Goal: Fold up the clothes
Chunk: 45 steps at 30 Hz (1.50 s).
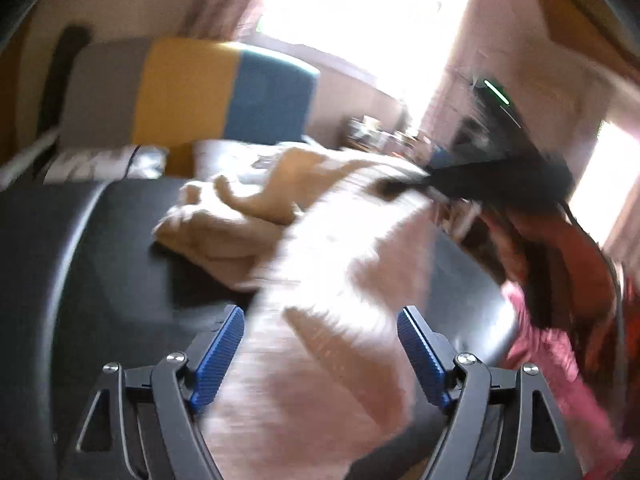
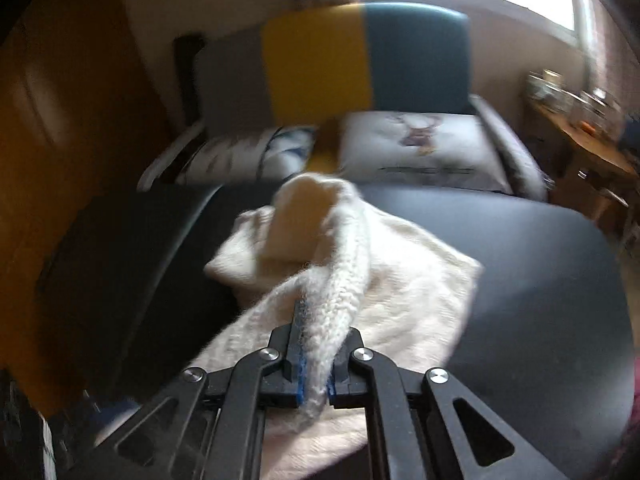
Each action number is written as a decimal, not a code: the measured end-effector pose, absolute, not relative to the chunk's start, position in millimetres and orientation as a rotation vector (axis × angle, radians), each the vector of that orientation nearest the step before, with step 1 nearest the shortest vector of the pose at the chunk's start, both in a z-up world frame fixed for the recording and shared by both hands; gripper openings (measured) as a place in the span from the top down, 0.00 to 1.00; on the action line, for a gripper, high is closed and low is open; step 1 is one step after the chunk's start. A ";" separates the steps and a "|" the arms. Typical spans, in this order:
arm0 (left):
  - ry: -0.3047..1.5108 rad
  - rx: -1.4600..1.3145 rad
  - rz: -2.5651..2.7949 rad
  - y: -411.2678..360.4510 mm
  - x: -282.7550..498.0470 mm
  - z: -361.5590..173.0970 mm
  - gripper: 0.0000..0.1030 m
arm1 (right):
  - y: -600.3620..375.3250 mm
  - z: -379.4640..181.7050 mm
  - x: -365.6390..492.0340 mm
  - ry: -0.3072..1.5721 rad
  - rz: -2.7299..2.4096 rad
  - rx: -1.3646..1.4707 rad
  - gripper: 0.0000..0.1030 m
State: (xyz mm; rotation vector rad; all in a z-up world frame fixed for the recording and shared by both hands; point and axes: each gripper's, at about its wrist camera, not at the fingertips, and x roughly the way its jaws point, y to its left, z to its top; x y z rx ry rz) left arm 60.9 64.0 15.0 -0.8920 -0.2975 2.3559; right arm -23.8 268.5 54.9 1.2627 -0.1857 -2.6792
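Note:
A cream knitted sweater (image 2: pixel 400 280) lies bunched on a black table (image 2: pixel 540 280). My right gripper (image 2: pixel 314 344) is shut on a ribbed edge of the sweater and lifts it off the table. In the left wrist view the sweater (image 1: pixel 340 280) is blurred and stretches up to the right gripper (image 1: pixel 500 184), seen at upper right. My left gripper (image 1: pixel 320 344) is open, its blue pads (image 1: pixel 218 356) on either side of the hanging cloth without pinching it.
Behind the table stands a bed with a grey, yellow and blue headboard (image 2: pixel 360 60) and pillows (image 2: pixel 420 148). A wooden wardrobe (image 2: pixel 60 160) is at the left, a cluttered desk (image 2: pixel 580 128) at the right. A pink and red garment (image 1: pixel 560 320) shows at the right.

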 end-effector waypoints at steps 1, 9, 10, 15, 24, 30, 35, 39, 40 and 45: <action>-0.356 -0.924 2.366 57.0 52.7 11.7 0.21 | 283.2 54.9 -18.8 -0.227 -2.696 1.265 0.95; -0.680 -1.160 2.395 18.2 -9.8 -19.7 0.21 | 395.9 14.8 22.3 -0.561 -2.819 1.334 0.95; -0.676 -1.186 2.385 22.1 -17.5 -25.9 0.20 | 409.7 4.7 26.5 -0.597 -2.832 1.360 0.95; -0.558 -1.313 2.315 62.4 -42.6 -44.8 0.16 | 458.8 -73.8 35.7 -0.716 -2.823 1.615 0.94; -0.252 -1.380 2.347 148.9 -68.8 -66.8 0.16 | 462.1 -56.8 68.8 -0.632 -3.002 1.523 0.76; 0.027 -1.317 2.419 190.9 -79.3 -65.8 0.16 | 432.5 -30.2 77.1 -0.522 -2.900 1.393 0.66; 0.457 -1.313 2.505 215.6 -90.1 -91.5 0.10 | 387.2 -70.8 51.2 -0.384 -2.691 1.640 0.66; 0.341 -1.318 2.448 196.4 -96.4 -98.5 0.09 | 369.7 -86.7 49.0 -0.285 -2.727 1.648 0.63; 0.345 -1.308 2.444 194.3 -96.0 -97.9 0.16 | 368.5 -86.9 48.5 -0.281 -2.726 1.649 0.65; 0.461 -1.225 2.418 193.6 -82.9 -89.0 0.79 | 363.5 -87.4 44.7 -0.317 -2.715 1.620 0.73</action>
